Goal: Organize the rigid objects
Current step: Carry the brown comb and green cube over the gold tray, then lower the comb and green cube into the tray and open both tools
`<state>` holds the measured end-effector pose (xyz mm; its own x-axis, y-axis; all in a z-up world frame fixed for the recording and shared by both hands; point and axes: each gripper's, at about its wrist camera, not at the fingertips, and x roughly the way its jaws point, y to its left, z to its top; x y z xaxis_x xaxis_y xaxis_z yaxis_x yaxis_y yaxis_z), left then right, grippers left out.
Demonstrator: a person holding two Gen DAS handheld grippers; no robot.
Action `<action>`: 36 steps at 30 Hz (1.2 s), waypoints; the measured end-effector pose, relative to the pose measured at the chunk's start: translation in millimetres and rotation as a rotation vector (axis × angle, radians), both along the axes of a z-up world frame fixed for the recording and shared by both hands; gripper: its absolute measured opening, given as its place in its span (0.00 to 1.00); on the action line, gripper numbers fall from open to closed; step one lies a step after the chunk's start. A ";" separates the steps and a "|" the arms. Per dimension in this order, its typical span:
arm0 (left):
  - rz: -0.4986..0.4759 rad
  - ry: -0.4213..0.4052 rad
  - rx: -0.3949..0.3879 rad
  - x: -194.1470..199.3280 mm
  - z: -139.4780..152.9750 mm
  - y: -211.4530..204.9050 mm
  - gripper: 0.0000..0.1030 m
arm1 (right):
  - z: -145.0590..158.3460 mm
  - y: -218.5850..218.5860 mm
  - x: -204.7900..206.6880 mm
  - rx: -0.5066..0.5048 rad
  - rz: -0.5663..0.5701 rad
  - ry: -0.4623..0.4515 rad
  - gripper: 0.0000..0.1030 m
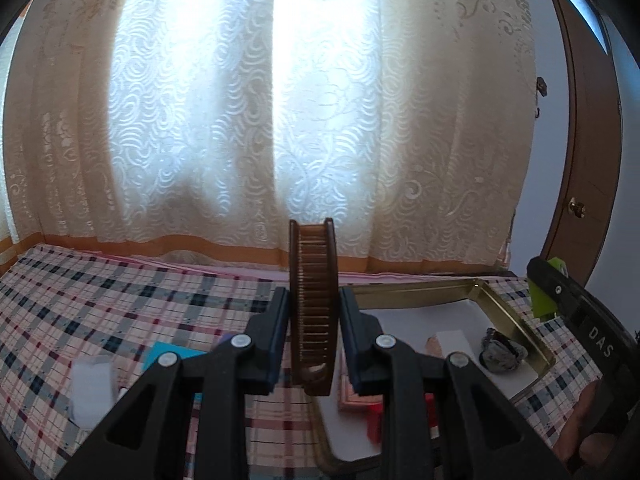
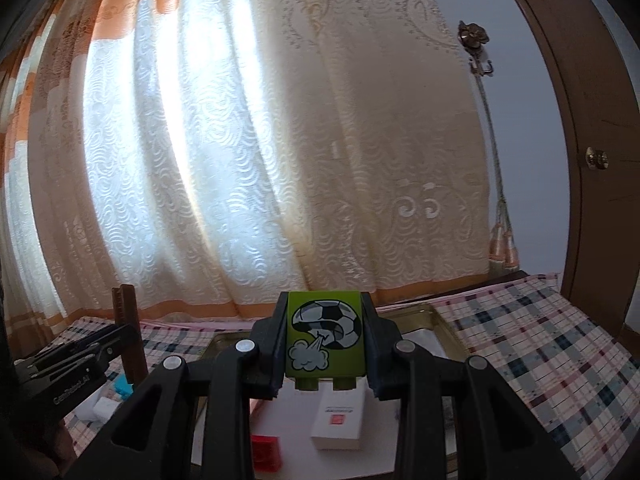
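My left gripper (image 1: 314,312) is shut on a brown comb (image 1: 313,280), held upright above the checked cloth; the comb also shows at the left of the right wrist view (image 2: 127,320). My right gripper (image 2: 324,336) is shut on a green toy block (image 2: 324,332) with a football print, held above a gold-rimmed tray (image 2: 436,314). The tray (image 1: 516,320) holds a red brick (image 2: 266,454), a white box (image 2: 340,420), a pinkish box (image 1: 356,400) and a dark crumpled object (image 1: 502,350). The right gripper with the green block shows at the right edge of the left wrist view (image 1: 546,292).
A checked cloth (image 1: 100,300) covers the surface. A white object (image 1: 90,392) and a blue one (image 1: 160,354) lie on the cloth left of the tray. Lace curtains (image 1: 280,120) hang behind. A brown door (image 2: 592,160) stands at the right.
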<state>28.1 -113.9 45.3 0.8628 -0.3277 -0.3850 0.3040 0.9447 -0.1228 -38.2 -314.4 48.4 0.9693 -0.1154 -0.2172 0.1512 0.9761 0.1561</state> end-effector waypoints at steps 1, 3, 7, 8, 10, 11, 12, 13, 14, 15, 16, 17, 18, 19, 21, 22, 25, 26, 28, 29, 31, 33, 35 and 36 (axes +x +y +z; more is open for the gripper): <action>-0.007 -0.001 0.000 -0.1 0.1 -3.7 0.23 | -0.1 -3.1 0.3 0.000 -0.007 0.001 0.33; -0.017 -0.002 0.000 -0.1 0.3 -8.8 0.23 | -0.5 -11.4 0.5 -0.003 -0.029 0.003 0.33; -0.040 -0.005 0.003 1.3 0.7 -23.2 0.23 | -1.0 -28.7 0.5 -0.002 -0.070 0.004 0.33; -0.043 -0.005 0.003 1.6 0.5 -25.9 0.23 | -1.3 -33.5 0.8 0.001 -0.081 0.005 0.33; -0.058 -0.001 0.005 2.6 -0.4 -34.3 0.23 | -1.8 -42.0 1.5 0.006 -0.104 0.007 0.33; -0.066 0.000 0.010 3.1 -1.3 -39.4 0.23 | -2.5 -47.0 2.3 0.010 -0.116 0.010 0.33; -0.074 0.001 0.015 3.2 -2.3 -44.6 0.23 | -3.0 -50.5 2.9 0.011 -0.124 0.012 0.33; -0.080 0.002 0.019 3.2 -3.4 -48.6 0.23 | -3.6 -53.6 3.8 0.011 -0.131 0.015 0.33; -0.086 0.005 0.022 3.7 -4.7 -53.1 0.23 | -4.7 -57.1 5.3 0.011 -0.142 0.019 0.33; -0.094 0.010 0.025 4.6 -5.9 -58.0 0.23 | -5.5 -59.4 6.7 0.010 -0.147 0.022 0.33; -0.101 0.014 0.028 5.3 -6.6 -61.3 0.23 | -6.8 -62.3 8.6 0.010 -0.153 0.028 0.33; -0.108 0.020 0.033 6.2 -7.9 -66.0 0.23 | -8.5 -64.8 11.0 0.012 -0.158 0.036 0.33; -0.113 0.026 0.041 7.3 -9.6 -70.9 0.23 | -10.8 -67.1 13.8 0.020 -0.160 0.046 0.33; -0.114 0.031 0.048 8.6 -11.4 -75.7 0.23 | -12.9 -68.5 15.9 0.026 -0.160 0.055 0.33; -0.110 0.041 0.066 10.6 -14.8 -83.6 0.23 | -18.3 -70.3 23.3 0.029 -0.166 0.079 0.33; -0.112 0.046 0.072 11.5 -16.6 -87.4 0.23 | -20.7 -70.8 26.7 0.025 -0.172 0.089 0.33; -0.115 0.062 0.087 14.5 -22.4 -95.2 0.23 | -26.7 -70.8 35.0 0.014 -0.180 0.115 0.33; -0.115 0.067 0.092 15.4 -24.1 -97.1 0.23 | -28.3 -70.1 37.1 0.010 -0.182 0.122 0.33; -0.112 0.077 0.100 17.5 -28.0 -101.1 0.23 | -31.9 -69.5 43.1 -0.003 -0.190 0.143 0.33; -0.111 0.082 0.102 18.8 -29.0 -101.8 0.23 | -32.9 -69.1 44.9 -0.008 -0.192 0.149 0.33; -0.107 0.089 0.109 20.8 -31.6 -104.2 0.23 | -34.3 -67.9 49.3 -0.022 -0.196 0.163 0.33; -0.100 0.099 0.121 23.2 -34.4 -107.3 0.23 | -35.4 -66.9 52.8 -0.031 -0.198 0.175 0.33; -0.094 0.115 0.130 25.4 -37.5 -110.3 0.23 | -37.4 -66.5 56.5 -0.036 -0.196 0.192 0.33; -0.093 0.121 0.134 26.7 -39.3 -111.3 0.23 | -39.0 -66.1 58.4 -0.038 -0.195 0.204 0.33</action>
<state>54.9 -225.3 5.9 0.7756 -0.3430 -0.5299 0.3816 0.9235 -0.0392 20.1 -380.5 9.4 0.8646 -0.3075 -0.3973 0.3616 0.9299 0.0672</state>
